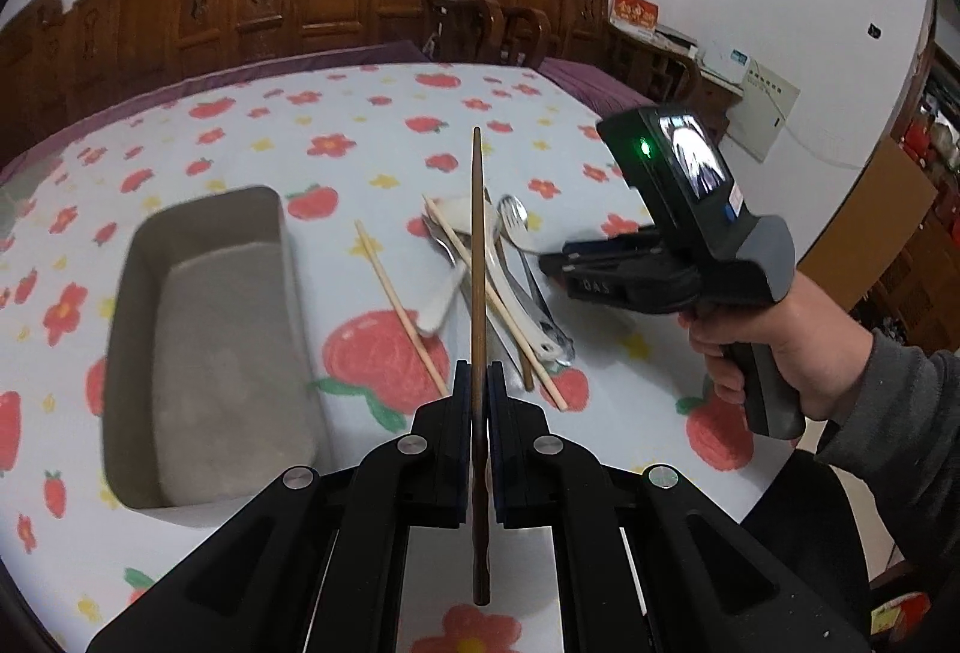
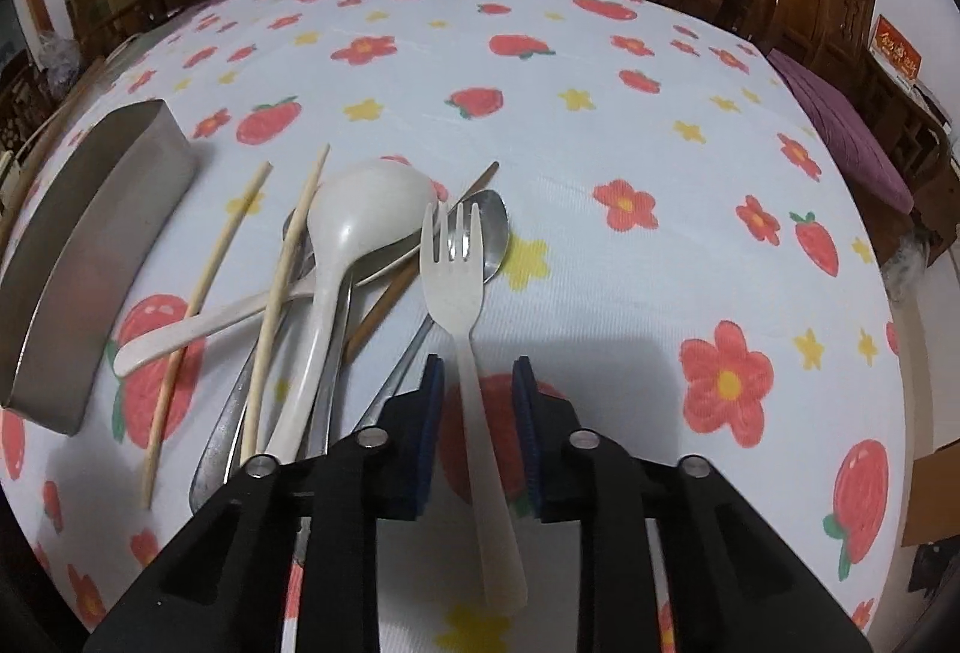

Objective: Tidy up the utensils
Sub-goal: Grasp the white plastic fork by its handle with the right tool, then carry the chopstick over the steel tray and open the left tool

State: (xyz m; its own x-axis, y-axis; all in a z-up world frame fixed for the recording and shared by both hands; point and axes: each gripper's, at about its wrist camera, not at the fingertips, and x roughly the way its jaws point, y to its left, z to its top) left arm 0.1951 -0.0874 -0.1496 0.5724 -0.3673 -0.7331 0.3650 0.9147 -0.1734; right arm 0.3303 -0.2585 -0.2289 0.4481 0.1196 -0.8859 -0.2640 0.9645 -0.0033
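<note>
Your left gripper (image 1: 478, 389) jaws clamp a dark chopstick (image 1: 477, 257) above the table (image 1: 372, 125). Your right gripper (image 2: 478, 395) jaws straddle the white fork (image 2: 462, 329) handle, gaps either side, beside the utensil pile.

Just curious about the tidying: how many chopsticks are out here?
4. One dark chopstick sits clamped in the left fingers; a second dark chopstick lies under the pile; one pale chopstick lies beside the pile, another across it. More may be hidden.

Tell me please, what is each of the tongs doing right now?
Left tongs: shut on a dark chopstick.
Right tongs: open, astride the white fork handle, pads not touching it.
</note>
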